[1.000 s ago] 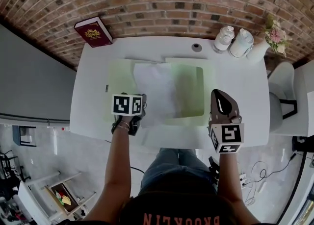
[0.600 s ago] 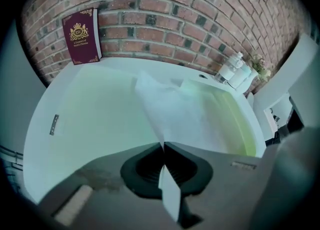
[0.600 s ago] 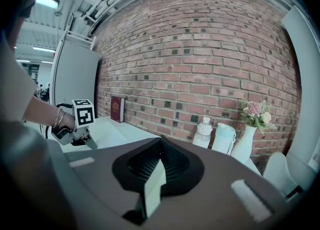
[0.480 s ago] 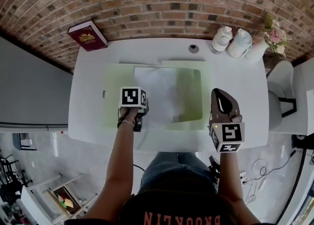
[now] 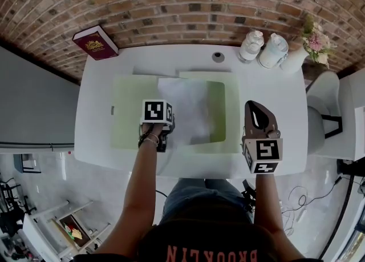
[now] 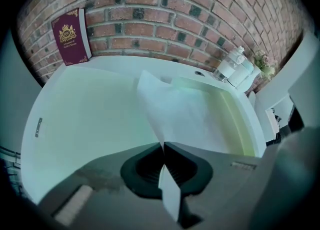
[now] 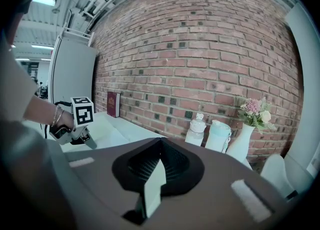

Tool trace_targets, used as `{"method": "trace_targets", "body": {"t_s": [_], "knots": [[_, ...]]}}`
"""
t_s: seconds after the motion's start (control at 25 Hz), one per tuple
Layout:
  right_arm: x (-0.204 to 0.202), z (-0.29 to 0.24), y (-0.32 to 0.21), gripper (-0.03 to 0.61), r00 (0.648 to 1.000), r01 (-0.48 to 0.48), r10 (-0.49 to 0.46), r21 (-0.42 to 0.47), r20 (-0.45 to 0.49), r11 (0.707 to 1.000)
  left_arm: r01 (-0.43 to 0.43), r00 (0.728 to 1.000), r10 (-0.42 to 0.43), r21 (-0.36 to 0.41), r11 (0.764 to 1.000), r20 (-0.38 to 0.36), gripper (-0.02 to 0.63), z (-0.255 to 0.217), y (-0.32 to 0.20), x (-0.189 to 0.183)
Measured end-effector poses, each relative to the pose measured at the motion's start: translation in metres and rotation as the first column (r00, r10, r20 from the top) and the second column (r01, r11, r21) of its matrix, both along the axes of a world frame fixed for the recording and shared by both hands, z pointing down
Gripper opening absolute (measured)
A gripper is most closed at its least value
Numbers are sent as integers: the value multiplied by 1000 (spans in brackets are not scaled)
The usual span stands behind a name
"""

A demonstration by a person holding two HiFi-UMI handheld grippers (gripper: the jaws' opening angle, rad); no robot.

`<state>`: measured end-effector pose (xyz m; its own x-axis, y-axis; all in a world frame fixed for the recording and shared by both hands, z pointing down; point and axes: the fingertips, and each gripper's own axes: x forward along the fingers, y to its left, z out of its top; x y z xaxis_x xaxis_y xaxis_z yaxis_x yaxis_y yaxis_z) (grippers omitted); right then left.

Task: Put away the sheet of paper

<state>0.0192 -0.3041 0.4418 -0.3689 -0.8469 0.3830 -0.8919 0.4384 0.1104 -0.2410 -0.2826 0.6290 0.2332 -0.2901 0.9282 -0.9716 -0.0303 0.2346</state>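
The left gripper (image 6: 163, 146) pinches the sheet of paper (image 6: 187, 116) by a corner, likely to steer it into the green folder (image 5: 126, 112) (right gripper (image 7: 160, 143) pressed together, empty).

Matt white paper sheet (image 5: 191, 109), rough brick wall (image 5: 188, 4), smooth white table (image 5: 268, 87)

- A maroon hardcover book with a gold crest (image 5: 95, 43) stood against the red brick wall (image 5: 188, 4) at the far left of the white rectangular table (image 5: 274, 101).
- A clear plastic bottle (image 5: 251, 45) and a pale blue-and-white jug (image 5: 273, 50) stood side by side at the far right.
- A white vase of pink flowers (image 5: 297, 57) stood just beside the jug.
- A white chair (image 5: 319, 112) stood off the table's right end.
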Motion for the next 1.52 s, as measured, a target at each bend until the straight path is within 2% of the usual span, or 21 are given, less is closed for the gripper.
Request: {"method": "trace_targets", "body": {"t_s": [0.56, 1.0, 1.24, 1.44, 1.52], "knots": [[57, 6, -4, 2, 1000, -16, 16, -2, 18, 1000, -10, 1000, 9, 5, 1000, 17, -5, -1, -3, 50], [82, 11, 0, 2, 999, -33, 34, -14, 37, 999, -61, 998, 61, 15, 998, -31, -5, -2, -8, 94], [91, 14, 3, 2, 998, -41, 42, -22, 43, 999, -73, 996, 74, 20, 997, -49, -3, 0, -6, 105], [90, 14, 6, 2, 998, -35, 36, -21, 48, 999, -33, 995, 38, 54, 998, -88, 287, -1, -6, 103], [89, 15, 7, 2, 998, -34, 35, -25, 48, 999, -4, 997, 10, 88, 996, -72, 368, -3, -9, 95]]}}
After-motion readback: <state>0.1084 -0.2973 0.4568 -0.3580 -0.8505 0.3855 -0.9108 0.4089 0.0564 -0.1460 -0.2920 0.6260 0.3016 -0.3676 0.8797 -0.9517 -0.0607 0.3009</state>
